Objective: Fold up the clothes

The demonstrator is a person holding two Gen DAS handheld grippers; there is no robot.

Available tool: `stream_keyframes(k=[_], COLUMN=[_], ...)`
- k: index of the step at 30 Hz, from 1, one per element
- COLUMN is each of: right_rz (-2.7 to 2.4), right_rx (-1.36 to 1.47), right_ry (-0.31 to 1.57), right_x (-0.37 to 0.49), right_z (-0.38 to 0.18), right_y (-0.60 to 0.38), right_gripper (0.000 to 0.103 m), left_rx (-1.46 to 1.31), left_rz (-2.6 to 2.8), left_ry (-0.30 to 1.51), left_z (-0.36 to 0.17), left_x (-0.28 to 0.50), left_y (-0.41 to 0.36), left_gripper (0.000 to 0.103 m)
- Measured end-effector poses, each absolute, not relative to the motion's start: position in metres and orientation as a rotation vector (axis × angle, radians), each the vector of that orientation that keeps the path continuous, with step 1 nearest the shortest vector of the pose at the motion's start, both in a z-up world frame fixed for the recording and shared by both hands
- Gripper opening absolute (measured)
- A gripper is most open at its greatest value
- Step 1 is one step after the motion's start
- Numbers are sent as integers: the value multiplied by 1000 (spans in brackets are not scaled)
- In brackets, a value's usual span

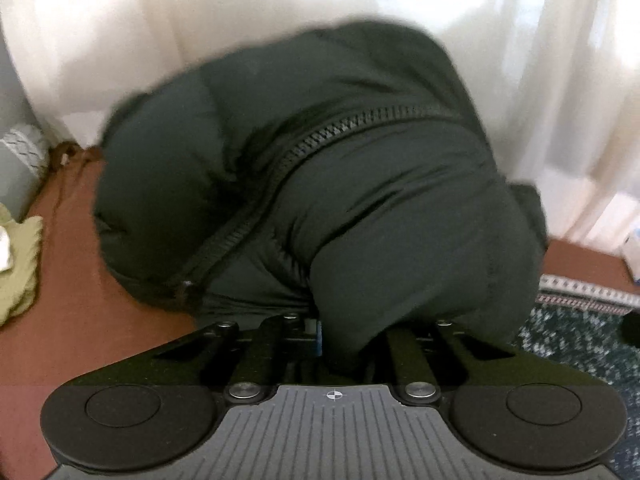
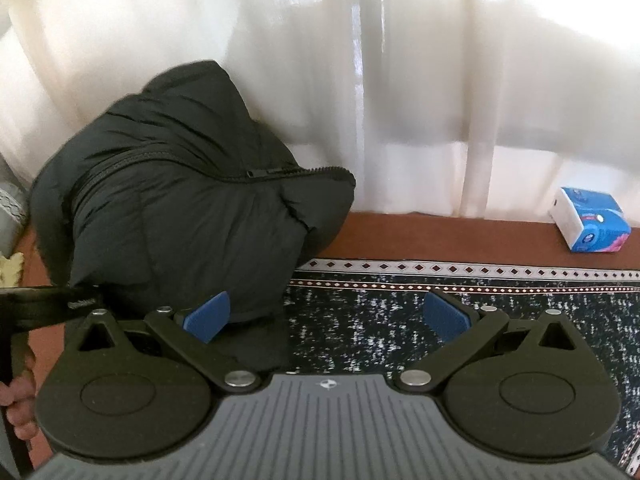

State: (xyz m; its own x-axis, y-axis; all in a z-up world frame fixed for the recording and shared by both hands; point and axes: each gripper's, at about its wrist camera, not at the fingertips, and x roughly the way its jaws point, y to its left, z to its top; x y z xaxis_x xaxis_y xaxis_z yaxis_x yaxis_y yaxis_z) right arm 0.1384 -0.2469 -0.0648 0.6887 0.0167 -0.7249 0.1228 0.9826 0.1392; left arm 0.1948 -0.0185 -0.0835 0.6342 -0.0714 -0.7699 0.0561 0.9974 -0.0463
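The left gripper (image 1: 340,340) was clamped shut on a fold of the dark green puffer jacket (image 1: 320,184), which sat bunched on the reddish-brown floor (image 1: 80,300) against the white curtain (image 2: 400,80) — its zipper (image 1: 304,152) running across the top. The right gripper (image 2: 326,316) stood wide, holding nothing — its left blue pad (image 2: 208,316) just beside the jacket, over the patterned rug (image 2: 440,300).

The puffy quilted jacket (image 2: 180,208) in front of me is very dark green, its zipper (image 1: 320,140) black. My right hand-held gripper (image 2: 326,314) is black with blue pads (image 2: 210,316). The woven rug (image 2: 480,320) is dark navy flecked white — its border white with maroon diamonds. Reddish-brown floor (image 2: 440,236), sheer cream curtains (image 2: 400,80), and a blue-and-white tissue pack (image 2: 590,220) with pink.
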Motion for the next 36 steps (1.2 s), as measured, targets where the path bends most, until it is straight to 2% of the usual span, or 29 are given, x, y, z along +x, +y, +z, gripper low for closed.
stream_keyframes(k=[8,11,20,27,31,33,36], right_rz=[76,135,274,334,469,514,574], right_rx=[191,201,208,204,216,141,-153], right_ry=[769,755,796,810,722,662,599], right_x=[111,99,79,68,74,85,107], right_z=[-55,-54,-73,-81,-74,-72,-82], right_y=[-253,-258,-266,-268,-255,-238,-199], right_gripper=[103,103,103,103,103,103,103], left_rx=[-87,-112,-133,-133,-129,-140,-156], left_rz=[45,116,419,578,581,574,563], left_ry=[761,767,897,933,948,947,946], left_z=[-14,0,-37,-76,-92,-91,-92], left_x=[115,93,38,57,63,64,65], left_y=[21,41,131,191,201,205,212], left_gripper=[5,5,4,4,4,5,5])
